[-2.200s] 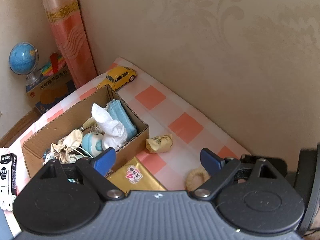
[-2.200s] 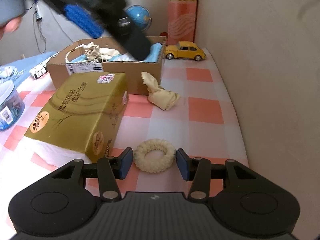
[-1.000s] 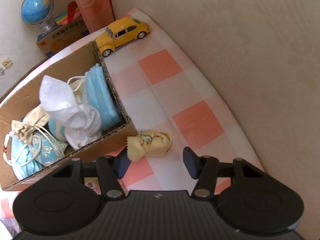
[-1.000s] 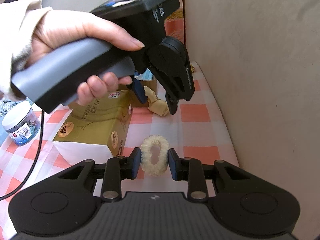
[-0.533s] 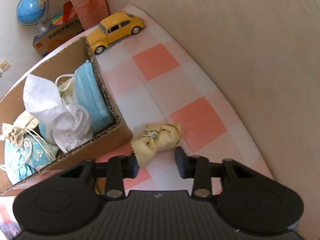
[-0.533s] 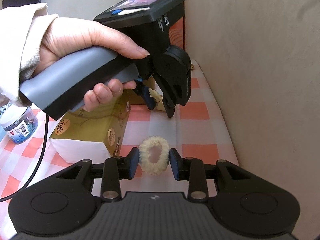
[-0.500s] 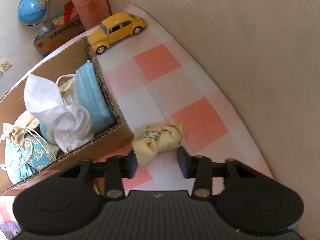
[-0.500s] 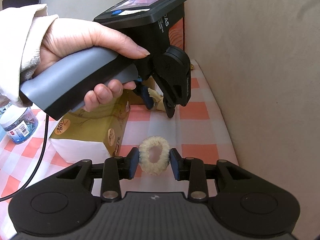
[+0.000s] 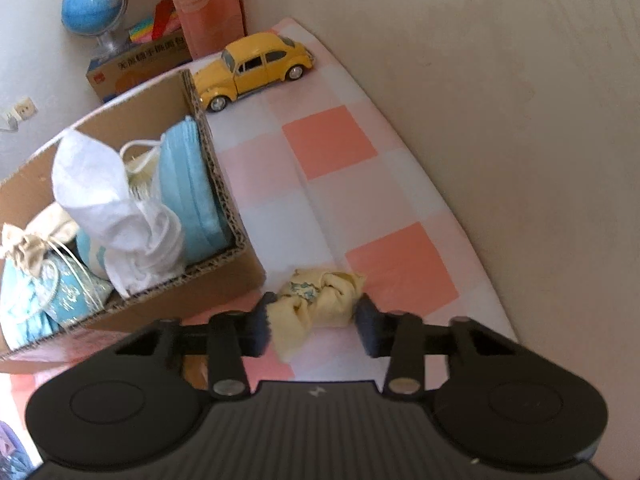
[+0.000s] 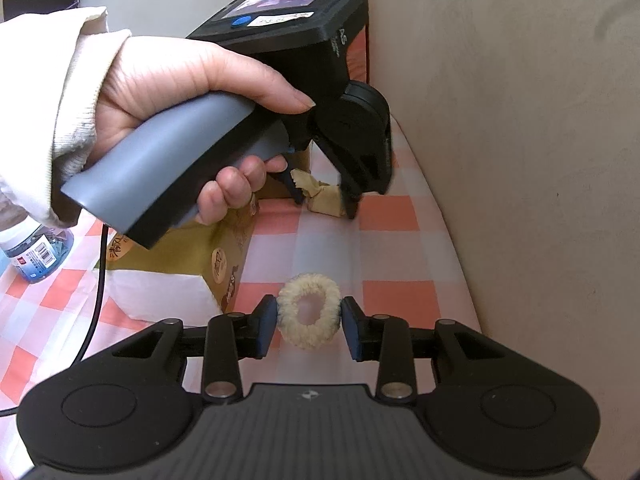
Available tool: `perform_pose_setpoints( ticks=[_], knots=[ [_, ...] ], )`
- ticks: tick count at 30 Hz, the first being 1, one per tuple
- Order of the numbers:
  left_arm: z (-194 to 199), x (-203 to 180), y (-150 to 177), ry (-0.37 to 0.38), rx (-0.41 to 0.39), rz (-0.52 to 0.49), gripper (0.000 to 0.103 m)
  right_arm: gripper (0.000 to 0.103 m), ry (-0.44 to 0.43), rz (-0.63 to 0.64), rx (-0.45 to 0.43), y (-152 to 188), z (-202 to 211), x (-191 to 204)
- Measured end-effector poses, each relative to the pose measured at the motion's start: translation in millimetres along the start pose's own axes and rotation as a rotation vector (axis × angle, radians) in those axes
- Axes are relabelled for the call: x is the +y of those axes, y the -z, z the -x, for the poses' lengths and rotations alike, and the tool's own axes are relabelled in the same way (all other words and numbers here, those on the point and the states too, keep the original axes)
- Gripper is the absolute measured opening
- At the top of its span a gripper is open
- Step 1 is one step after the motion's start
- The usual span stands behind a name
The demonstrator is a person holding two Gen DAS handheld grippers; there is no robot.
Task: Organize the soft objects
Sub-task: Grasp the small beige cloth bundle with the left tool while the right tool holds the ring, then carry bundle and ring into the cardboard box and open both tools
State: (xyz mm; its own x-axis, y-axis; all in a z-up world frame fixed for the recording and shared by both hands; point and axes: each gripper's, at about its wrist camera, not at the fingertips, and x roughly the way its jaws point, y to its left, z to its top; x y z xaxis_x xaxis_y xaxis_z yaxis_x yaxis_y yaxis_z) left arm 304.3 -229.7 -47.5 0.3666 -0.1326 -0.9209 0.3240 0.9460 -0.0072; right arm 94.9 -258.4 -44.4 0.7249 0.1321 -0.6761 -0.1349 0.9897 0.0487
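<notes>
Cardboard box (image 9: 224, 216) sits just left of your left gripper (image 9: 314, 326), whose jaws have just been closing and now clench the yellow cloth (image 9: 320, 300) on the table; your right gripper (image 10: 308, 326) grasps the fuzzy ring (image 10: 308, 320).

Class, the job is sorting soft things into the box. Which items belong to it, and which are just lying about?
In the job: yellow cloth, fluffy hair tie, cardboard box.
Lying about: toy car, globe, tissue pack, jar.

Left gripper (image 9: 312, 326) jaws have just been closing onto yellow cloth (image 9: 316, 304) beside cardboard box (image 9: 224, 280)
</notes>
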Motion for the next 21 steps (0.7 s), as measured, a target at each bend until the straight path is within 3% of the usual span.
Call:
perform_pose_setpoints(
  ticks=[2,4,9,21],
  knots=[
    [1,0,0,0.008,-0.005,-0.010,0.035,0.042,0.001,-0.002,0.004,0,-1,-1],
    [3,0,1,0.023,-0.007,-0.022,0.033,0.050,0.006,0.001,0.002,0,-3,-1],
    [17,-3,4,0.047,-0.020,-0.068,0.032,0.055,0.004,0.007,0.004,3,-7,-4],
    [58,0,14,0.122,-0.055,-0.148,0.032,0.058,0.051,0.053,0.064,10,-29,6]
  ],
)
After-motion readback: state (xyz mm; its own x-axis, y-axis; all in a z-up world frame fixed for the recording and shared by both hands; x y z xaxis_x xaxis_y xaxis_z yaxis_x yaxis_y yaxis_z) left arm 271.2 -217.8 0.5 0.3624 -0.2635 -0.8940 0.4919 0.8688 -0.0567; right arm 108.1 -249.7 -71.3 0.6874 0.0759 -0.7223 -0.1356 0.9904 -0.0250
